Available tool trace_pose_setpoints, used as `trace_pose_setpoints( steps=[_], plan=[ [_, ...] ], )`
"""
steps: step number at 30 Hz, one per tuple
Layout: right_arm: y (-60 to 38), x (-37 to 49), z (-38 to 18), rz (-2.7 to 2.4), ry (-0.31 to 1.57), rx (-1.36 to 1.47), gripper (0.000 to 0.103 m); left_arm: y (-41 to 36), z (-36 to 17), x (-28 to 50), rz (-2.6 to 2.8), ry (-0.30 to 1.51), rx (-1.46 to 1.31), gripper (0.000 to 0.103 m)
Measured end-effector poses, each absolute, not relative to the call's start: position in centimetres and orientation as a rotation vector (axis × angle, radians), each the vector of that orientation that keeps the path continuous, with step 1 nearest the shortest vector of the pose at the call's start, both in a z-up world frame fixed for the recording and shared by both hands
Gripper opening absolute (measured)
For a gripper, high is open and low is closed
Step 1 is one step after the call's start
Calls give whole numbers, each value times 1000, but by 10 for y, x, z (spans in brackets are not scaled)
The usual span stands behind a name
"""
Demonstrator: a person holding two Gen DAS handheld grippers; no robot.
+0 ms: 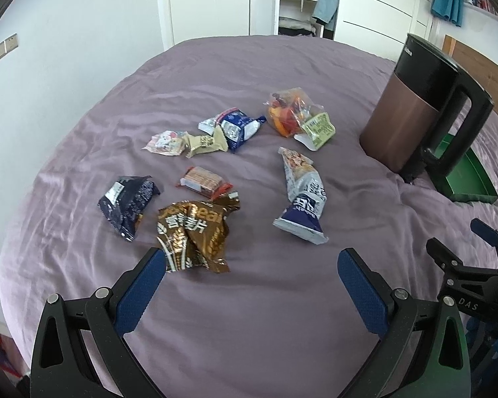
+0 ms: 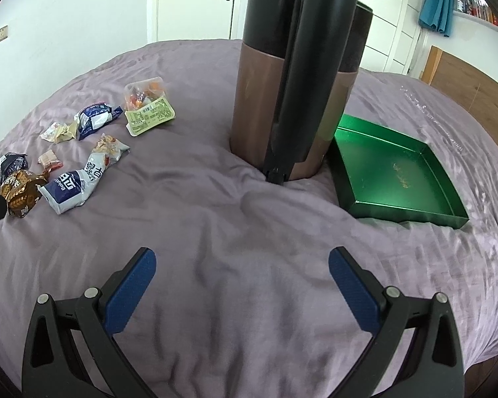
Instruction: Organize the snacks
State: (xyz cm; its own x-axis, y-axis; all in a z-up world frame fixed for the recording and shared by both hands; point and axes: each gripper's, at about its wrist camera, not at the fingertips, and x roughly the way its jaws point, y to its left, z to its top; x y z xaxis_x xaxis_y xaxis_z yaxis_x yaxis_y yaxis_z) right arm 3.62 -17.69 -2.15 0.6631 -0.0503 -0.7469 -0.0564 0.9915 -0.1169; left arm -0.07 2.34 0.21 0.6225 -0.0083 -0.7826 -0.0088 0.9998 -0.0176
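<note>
Landmark: the brown and black kettle (image 2: 292, 99) stands upright on the purple bed (image 2: 215, 232), and I place everything else from it.
Far left of the kettle: a dark navy packet (image 1: 127, 200) lies flat, with a crumpled gold-brown cereal bag (image 1: 196, 232) just beside it on the near side.
Left of the kettle, further back: a small pink packet (image 1: 166, 142), a beige packet (image 1: 204, 144) and a blue and white packet (image 1: 239, 127) lie bunched together, touching.
Left of the kettle, middle: a red wrapped biscuit pack (image 1: 204, 182) lies on its own.
Nearer the kettle: a long white and blue bag (image 1: 303, 195) lies stretched out, and behind it is a clear bag of orange sweets with a green label (image 1: 297, 116).
Right of the kettle: a green tray (image 2: 425, 205) sits just beside it, with no packet in it.
Left claw (image 1: 252, 265): spread wide, holding nothing, hovering just short of the cereal bag, one pad (image 1: 142, 285) close to its crumpled end.
Right claw (image 2: 242, 265): spread wide, holding nothing, over bare bedding in front of the kettle.
Done: nothing that I can see; every snack lies loose on the bed.
Left: by my reckoning all eight packets, if the tray is where they belong, which is only my guess.
Likely first pick: the cereal bag, being closest to the left claw.
</note>
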Motion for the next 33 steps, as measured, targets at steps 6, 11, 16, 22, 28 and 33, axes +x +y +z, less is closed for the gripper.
trace_pose_setpoints(
  steps=[6, 11, 16, 22, 28, 33],
  plan=[
    [-173, 35, -16, 3, 842, -148, 103, 29, 7, -2, 4, 889, -28, 102],
    [-170, 34, -12, -1, 837, -154, 103, 32, 8, -2, 6, 886, -35, 102],
    [-167, 32, -11, -1, 836, -163, 103, 35, 9, -3, 7, 885, -40, 102],
    [-165, 31, -11, -1, 835, -166, 103, 36, 10, -4, 7, 884, -42, 102],
    [-164, 30, -9, -1, 830, -170, 103, 37, 11, -5, 9, 882, -43, 102],
    [-161, 29, -5, 2, 825, -175, 103, 38, 12, -5, 8, 881, -45, 102]
  ],
)
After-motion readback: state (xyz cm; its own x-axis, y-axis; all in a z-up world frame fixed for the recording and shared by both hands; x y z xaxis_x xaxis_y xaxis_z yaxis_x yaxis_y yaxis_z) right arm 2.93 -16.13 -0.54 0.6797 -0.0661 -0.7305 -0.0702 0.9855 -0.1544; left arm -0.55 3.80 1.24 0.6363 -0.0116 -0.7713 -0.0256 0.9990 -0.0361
